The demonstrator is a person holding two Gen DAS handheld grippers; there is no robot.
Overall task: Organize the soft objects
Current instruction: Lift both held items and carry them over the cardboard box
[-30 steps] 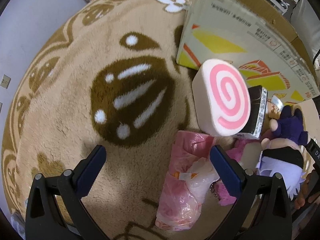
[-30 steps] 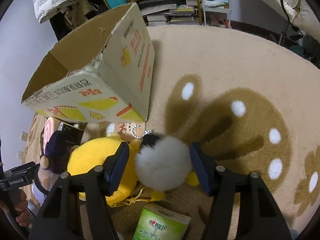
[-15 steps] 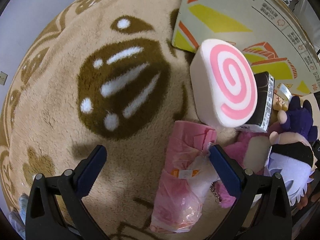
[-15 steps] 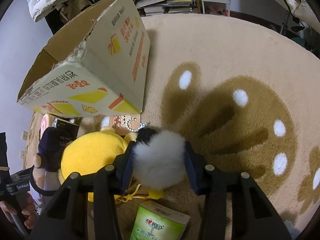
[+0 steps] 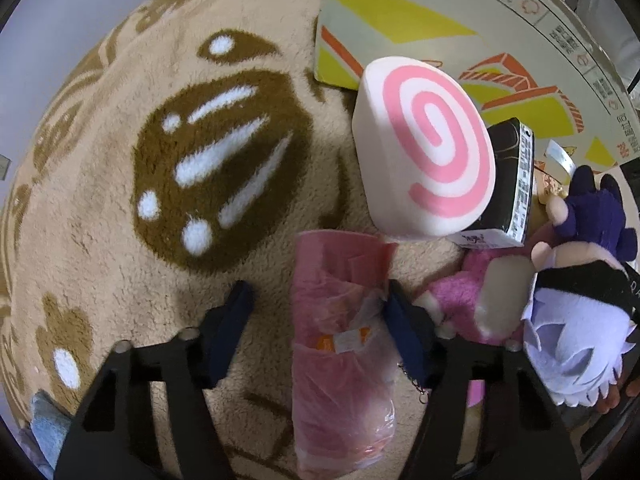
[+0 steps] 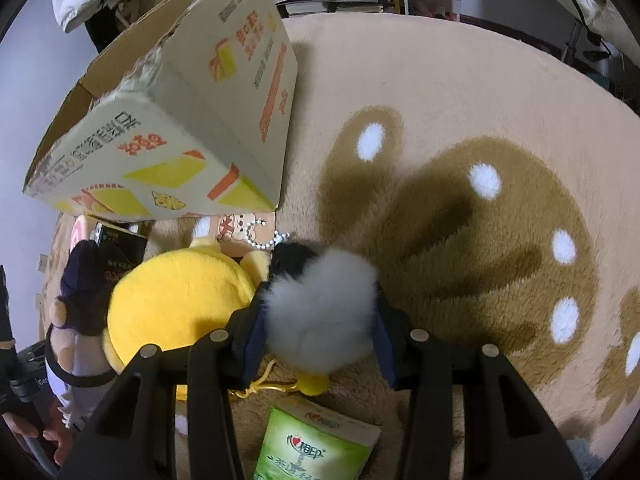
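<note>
In the left wrist view my left gripper (image 5: 320, 312) is open and straddles a pink plastic-wrapped bundle (image 5: 340, 336) lying on the rug; its right finger touches the wrap, its left finger stands apart. A white and pink swirl cushion (image 5: 424, 160), a pink plush (image 5: 476, 300) and a purple-and-white doll (image 5: 580, 320) lie to the right. In the right wrist view my right gripper (image 6: 320, 320) is shut on a grey-white fluffy pom-pom (image 6: 320, 312) with a black tuft. A yellow plush (image 6: 176, 308) lies left of it.
An open cardboard box (image 6: 168, 128) stands on the beige rug (image 6: 460, 100) beyond the toys; it also shows in the left wrist view (image 5: 460, 20). A black carton (image 5: 508, 184) leans behind the cushion. A green tissue pack (image 6: 312, 444) lies under my right gripper.
My right gripper's fingers closed in onto the pom-pom. My left gripper moved forward over the pink bundle and its fingers narrowed around it.
</note>
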